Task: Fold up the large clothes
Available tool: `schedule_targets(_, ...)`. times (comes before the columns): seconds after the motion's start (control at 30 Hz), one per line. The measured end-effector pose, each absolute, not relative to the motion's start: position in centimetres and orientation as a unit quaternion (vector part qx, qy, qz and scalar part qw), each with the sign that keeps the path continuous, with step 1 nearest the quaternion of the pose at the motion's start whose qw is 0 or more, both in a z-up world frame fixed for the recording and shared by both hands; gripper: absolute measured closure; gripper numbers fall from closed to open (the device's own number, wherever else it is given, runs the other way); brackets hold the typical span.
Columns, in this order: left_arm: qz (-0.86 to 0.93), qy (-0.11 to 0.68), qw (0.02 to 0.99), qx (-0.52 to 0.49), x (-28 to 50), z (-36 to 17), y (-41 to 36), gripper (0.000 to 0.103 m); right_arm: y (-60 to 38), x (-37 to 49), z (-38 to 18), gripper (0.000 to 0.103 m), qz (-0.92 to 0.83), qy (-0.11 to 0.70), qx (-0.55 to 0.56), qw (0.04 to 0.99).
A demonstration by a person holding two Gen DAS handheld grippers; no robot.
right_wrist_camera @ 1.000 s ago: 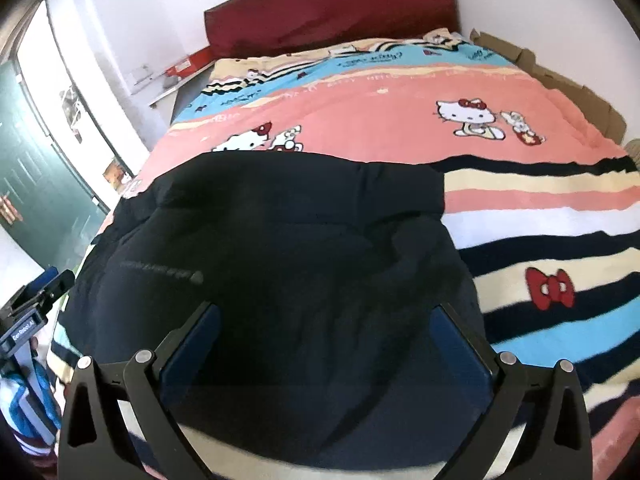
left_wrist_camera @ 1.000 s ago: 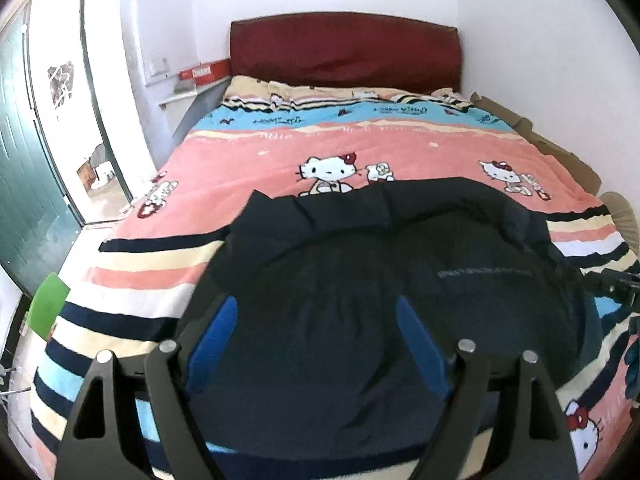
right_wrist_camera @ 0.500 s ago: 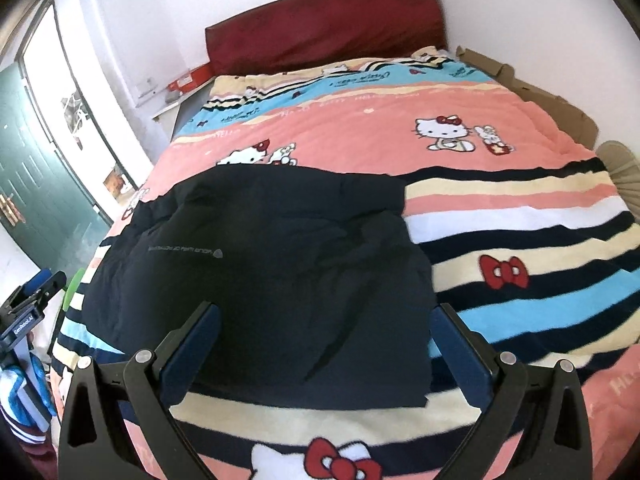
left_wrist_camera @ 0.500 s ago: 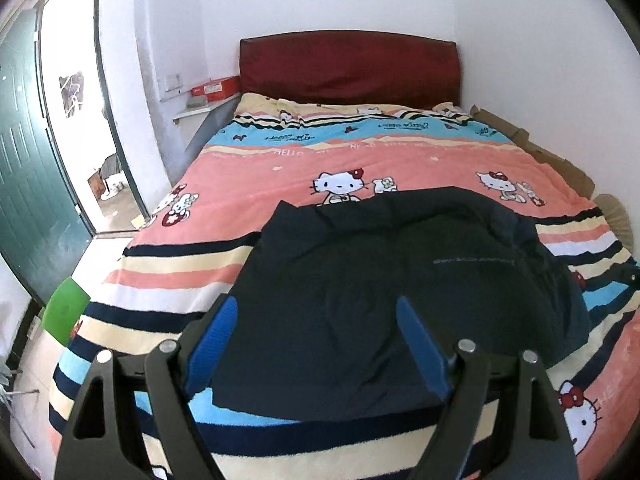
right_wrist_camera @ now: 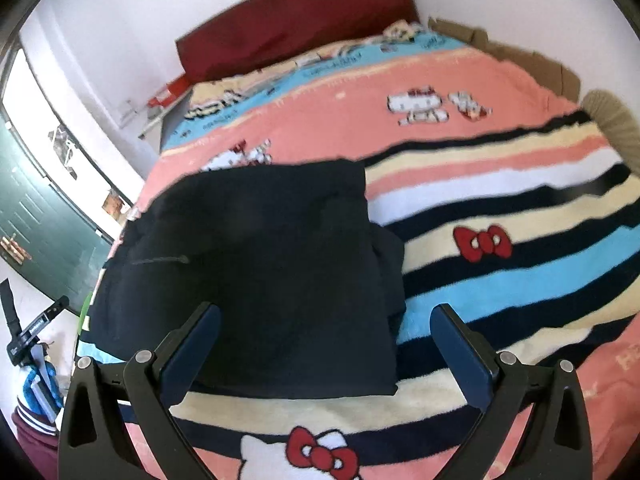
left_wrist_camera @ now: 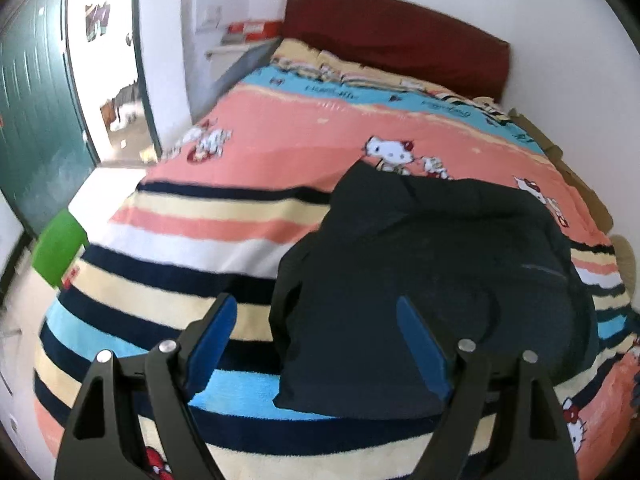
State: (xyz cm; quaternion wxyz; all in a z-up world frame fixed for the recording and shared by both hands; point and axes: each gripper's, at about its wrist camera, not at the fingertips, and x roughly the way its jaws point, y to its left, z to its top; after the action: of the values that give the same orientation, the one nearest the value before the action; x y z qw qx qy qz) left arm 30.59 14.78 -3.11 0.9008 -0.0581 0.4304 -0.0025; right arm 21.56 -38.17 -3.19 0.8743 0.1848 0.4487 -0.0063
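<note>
Garment [left_wrist_camera: 424, 280] of dark cloth lies folded on the striped blanket [left_wrist_camera: 192, 216], filling the lower right of the left wrist frame and the centre left of the right wrist frame [right_wrist_camera: 256, 264]. Its folds and edges are hard to read, since the fabric is nearly black and both views are blurred; a faint line of print on it is illegible. The left gripper [left_wrist_camera: 316, 340] is spread wide with nothing between its blue pads, its right finger over the cloth. The right gripper [right_wrist_camera: 328, 344] is equally wide apart and empty. The red headboard [right_wrist_camera: 296, 20] sits at the top, and the green door [left_wrist_camera: 36, 92] is cut off at the left edge.
</note>
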Motion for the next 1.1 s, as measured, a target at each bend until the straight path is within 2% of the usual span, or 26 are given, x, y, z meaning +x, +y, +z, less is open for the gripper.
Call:
schedule_targets(0.53, -0.045, 0.509, 0.841, -0.179, 38.9, -12.7, 19.2, 0.020, -40.6, 28.6, -14.9, 0.001, 0.017, 0.525, 0.260, 0.810)
schedule_targets(0.63, -0.056, 0.517, 0.836, -0.179, 39.5, -14.3, 19.4, 0.008, -41.4, 29.2, -16.6, 0.001, 0.036, 0.538, 0.293, 0.790)
schedule_targets(0.8, -0.087, 0.526, 0.817, -0.217, 40.0, -16.8, 20.2, 0.000, -41.7, 30.0, -18.3, 0.000, 0.069, 0.555, 0.306, 0.770)
schedule_targets(1.1, -0.208, 0.556, 0.692, -0.411, 40.6, -20.6, 21.3, 0.001, -41.2, 31.0, -20.5, 0.000, 0.142, 0.579, 0.349, 0.723)
